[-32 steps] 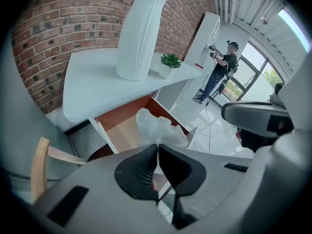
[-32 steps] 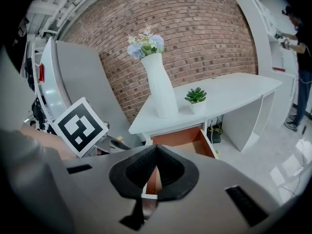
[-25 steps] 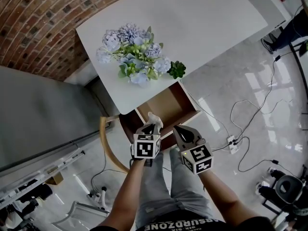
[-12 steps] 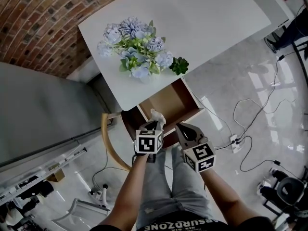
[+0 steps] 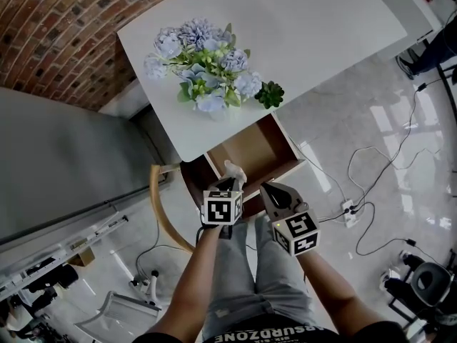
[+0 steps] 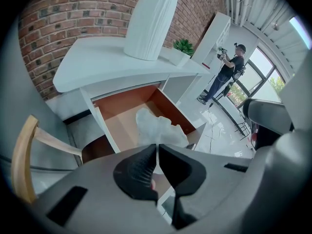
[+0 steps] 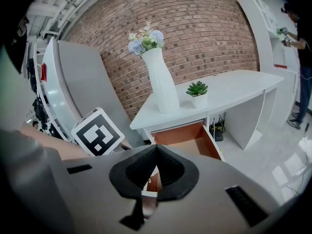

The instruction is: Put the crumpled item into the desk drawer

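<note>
The crumpled item (image 5: 233, 171) is a white wad of paper or plastic, and my left gripper (image 5: 227, 184) is shut on it. It hangs over the front edge of the open desk drawer (image 5: 251, 151), whose inside is brown and bare. In the left gripper view the wad (image 6: 159, 127) sticks out past the closed jaws of the left gripper (image 6: 157, 148), above the drawer (image 6: 127, 118). My right gripper (image 5: 268, 190) is shut on nothing, just right of the left one. The right gripper view has the right gripper (image 7: 156, 149) pointing at the drawer (image 7: 186, 134).
The white desk (image 5: 307, 27) carries a vase of blue flowers (image 5: 203, 70) and a small green succulent (image 5: 270, 94). A wooden chair back (image 5: 158, 209) curves left of the drawer. Cables and a power strip (image 5: 347, 214) lie on the floor to the right. A person (image 6: 226, 71) stands far off.
Almost nothing has moved. Both grippers stay by the drawer's front with the wad still held; the head view has shifted slightly.
</note>
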Demonstrator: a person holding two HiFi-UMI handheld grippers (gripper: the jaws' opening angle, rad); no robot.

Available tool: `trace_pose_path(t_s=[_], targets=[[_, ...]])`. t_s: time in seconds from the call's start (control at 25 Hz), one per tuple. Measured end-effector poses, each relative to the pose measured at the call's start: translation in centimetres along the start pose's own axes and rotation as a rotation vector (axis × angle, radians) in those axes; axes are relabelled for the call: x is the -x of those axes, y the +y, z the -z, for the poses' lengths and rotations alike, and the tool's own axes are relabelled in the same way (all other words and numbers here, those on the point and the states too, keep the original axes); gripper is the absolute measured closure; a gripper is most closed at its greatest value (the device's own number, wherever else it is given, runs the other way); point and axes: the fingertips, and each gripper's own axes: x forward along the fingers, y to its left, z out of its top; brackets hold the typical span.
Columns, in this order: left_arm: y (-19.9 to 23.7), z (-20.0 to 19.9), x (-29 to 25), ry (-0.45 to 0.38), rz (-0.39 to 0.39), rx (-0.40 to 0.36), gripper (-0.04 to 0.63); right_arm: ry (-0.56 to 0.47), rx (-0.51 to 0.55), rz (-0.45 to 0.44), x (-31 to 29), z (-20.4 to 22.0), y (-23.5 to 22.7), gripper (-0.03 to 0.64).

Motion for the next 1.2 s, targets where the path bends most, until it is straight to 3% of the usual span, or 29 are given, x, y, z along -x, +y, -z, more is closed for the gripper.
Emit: trace_pose_path(t_s=[0.6, 1.2], targets=[[1.4, 0.7, -2.8, 0.022, -0.049, 0.035, 0.581, 0.015, 0.017, -0.027, -0.6, -0.5, -0.7, 0.618], [1.4, 0.7, -5.4, 0.03, -0.033, 0.08, 0.581, 0.034, 0.035, -0.033, -0.7, -0.5, -2.3, 0.618]])
